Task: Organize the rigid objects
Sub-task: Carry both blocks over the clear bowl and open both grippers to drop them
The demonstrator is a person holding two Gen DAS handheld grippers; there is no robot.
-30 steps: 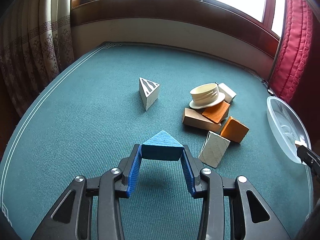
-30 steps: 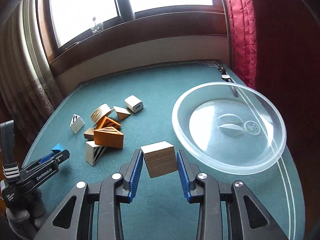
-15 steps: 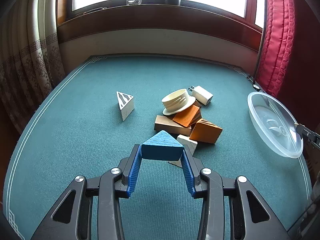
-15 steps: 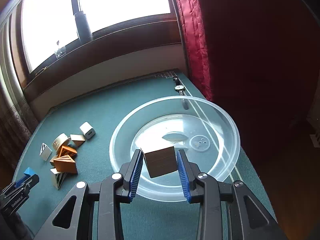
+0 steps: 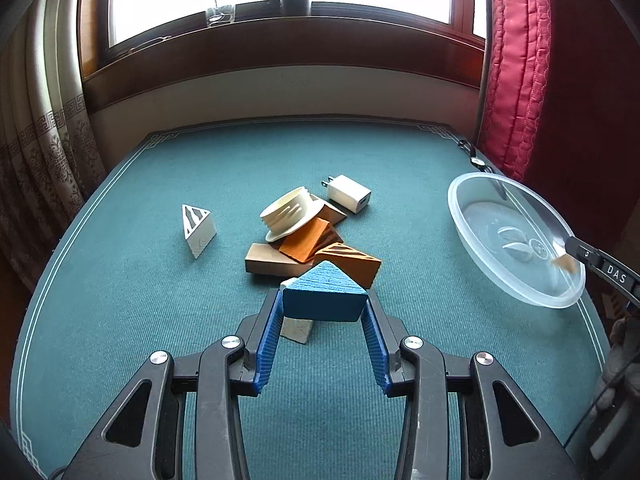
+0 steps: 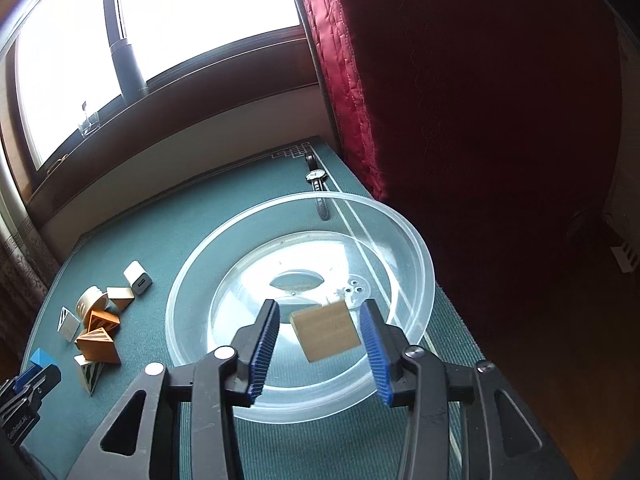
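Note:
My left gripper (image 5: pixel 323 300) is shut on a blue wedge block (image 5: pixel 324 294), held above the green table. My right gripper (image 6: pixel 320 328) is open over the clear plastic bowl (image 6: pixel 420 256). A tan wooden block (image 6: pixel 325 331) sits tilted between its fingers, touching neither pad, apparently dropping into the bowl. The bowl also shows in the left wrist view (image 5: pixel 464 216) at the right, with the block's corner (image 5: pixel 565 262) and the right gripper's tip (image 5: pixel 600 268) over it. A pile of blocks (image 5: pixel 312 248) lies mid-table.
The pile holds orange wedges (image 5: pixel 348 262), a tan bar (image 5: pixel 268 262), a cream lid (image 5: pixel 290 216) and a white charger (image 5: pixel 350 198). A striped white wedge (image 5: pixel 197 226) stands to the left. A wristwatch (image 6: pixel 316 176) lies behind the bowl. A red curtain (image 6: pixel 480 120) hangs at the right.
My right gripper moved over the bowl and opened, letting go of the tan block. My left gripper, still holding the blue wedge, swung right so the bowl came further into its view.

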